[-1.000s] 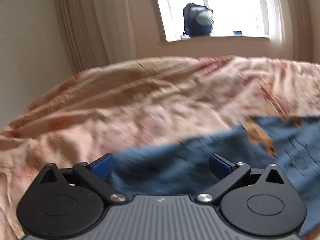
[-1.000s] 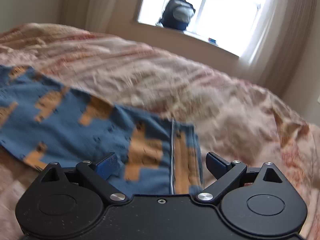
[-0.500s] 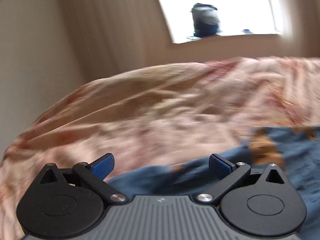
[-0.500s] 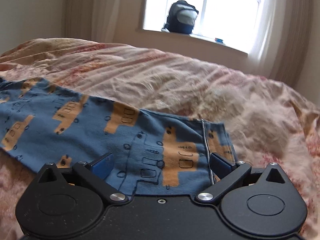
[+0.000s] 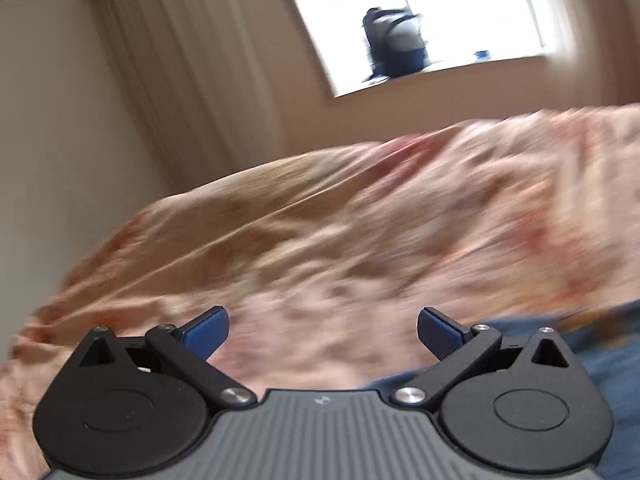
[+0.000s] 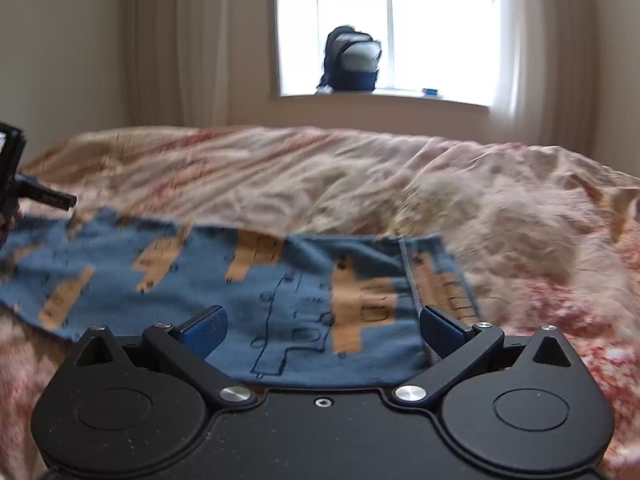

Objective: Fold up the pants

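Blue pants (image 6: 248,296) with orange bus prints lie flat across the bed, stretched left to right, one end with a grey seam (image 6: 412,276) at the right. My right gripper (image 6: 322,330) is open and empty, just above the pants' near edge by that end. My left gripper (image 5: 322,330) is open and empty over the bedspread, with only a blurred strip of the pants (image 5: 600,344) at its lower right. The left gripper also shows at the left edge of the right wrist view (image 6: 44,198), near the pants' other end.
A crumpled pink and cream floral bedspread (image 6: 500,216) covers the bed. Behind it are a window (image 6: 400,28) with a dark backpack (image 6: 352,60) on the sill, curtains and cream walls.
The left gripper has swung left, so the pants slid out to its lower right. The right gripper has pulled back and levelled. Both stay open.
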`<state>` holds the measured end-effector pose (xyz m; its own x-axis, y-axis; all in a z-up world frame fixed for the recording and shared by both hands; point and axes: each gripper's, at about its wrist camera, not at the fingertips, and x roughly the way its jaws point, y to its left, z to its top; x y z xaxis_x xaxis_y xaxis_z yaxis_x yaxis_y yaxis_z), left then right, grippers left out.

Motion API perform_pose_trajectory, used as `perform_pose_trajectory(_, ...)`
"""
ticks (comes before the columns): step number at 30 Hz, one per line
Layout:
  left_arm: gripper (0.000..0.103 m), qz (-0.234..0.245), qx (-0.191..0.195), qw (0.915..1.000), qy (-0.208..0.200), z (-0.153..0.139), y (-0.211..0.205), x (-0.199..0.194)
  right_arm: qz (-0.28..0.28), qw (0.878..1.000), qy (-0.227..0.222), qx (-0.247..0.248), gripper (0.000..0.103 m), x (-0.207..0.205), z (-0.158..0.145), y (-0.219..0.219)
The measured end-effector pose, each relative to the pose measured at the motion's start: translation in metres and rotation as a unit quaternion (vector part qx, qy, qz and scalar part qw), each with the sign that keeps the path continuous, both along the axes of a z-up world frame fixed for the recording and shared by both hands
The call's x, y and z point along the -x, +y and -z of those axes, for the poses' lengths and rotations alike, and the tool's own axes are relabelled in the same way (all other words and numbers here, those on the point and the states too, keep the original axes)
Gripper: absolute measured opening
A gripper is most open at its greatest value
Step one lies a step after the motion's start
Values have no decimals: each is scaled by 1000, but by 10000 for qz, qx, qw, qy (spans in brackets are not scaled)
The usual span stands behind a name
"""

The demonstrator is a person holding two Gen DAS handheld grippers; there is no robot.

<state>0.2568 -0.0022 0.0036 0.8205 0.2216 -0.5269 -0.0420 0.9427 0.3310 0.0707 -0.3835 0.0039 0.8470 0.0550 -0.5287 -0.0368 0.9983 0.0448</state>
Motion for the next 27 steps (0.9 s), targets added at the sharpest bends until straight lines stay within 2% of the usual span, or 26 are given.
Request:
perform_pose_trajectory(3, 103, 708, 726, 9944, 296, -7, -49, 11, 327, 9993, -131, -138, 102, 12, -4, -11)
perform_pose_trajectory(5, 103, 1266, 1059, 9837, 714, -4, -90, 16, 608, 9977, -114, -262, 102, 20, -4, -22)
perform_pose_trajectory(8, 103, 1949, 1151, 9658, 1266, 3, -155, 23, 931, 9924, -20, -809, 102, 30, 2, -42)
perform_pose_trajectory(10, 103, 2260, 1105, 9571, 1436, 8, -190, 25, 1037, 9866, 167, -1247, 102, 30, 11, -54)
perform_pose_trajectory(14, 103, 2414, 812, 9517, 1717, 17, -239, 17, 1051, 9807, 312, -1618, 103, 28, 21, -63)
perform_pose_trajectory(16, 103, 2396, 654, 9490, 1940, 24, -252, 5, 983, 9788, 286, -1775, 103, 28, 21, -65)
perform_pose_trajectory(19, 103, 2388, 599, 9470, 2062, 25, -261, -3, 952, 9710, 191, -2184, 103, 24, 23, -73)
perform_pose_trajectory(23, 103, 2373, 1092, 9420, 2106, 7, -266, -11, 1224, 9582, -5, -2588, 103, 24, 25, -79)
perform_pose_trajectory(27, 103, 2712, 1583, 9223, 2252, -4, -282, -19, 1351, 9614, -71, -2398, 97, 22, 22, -71)
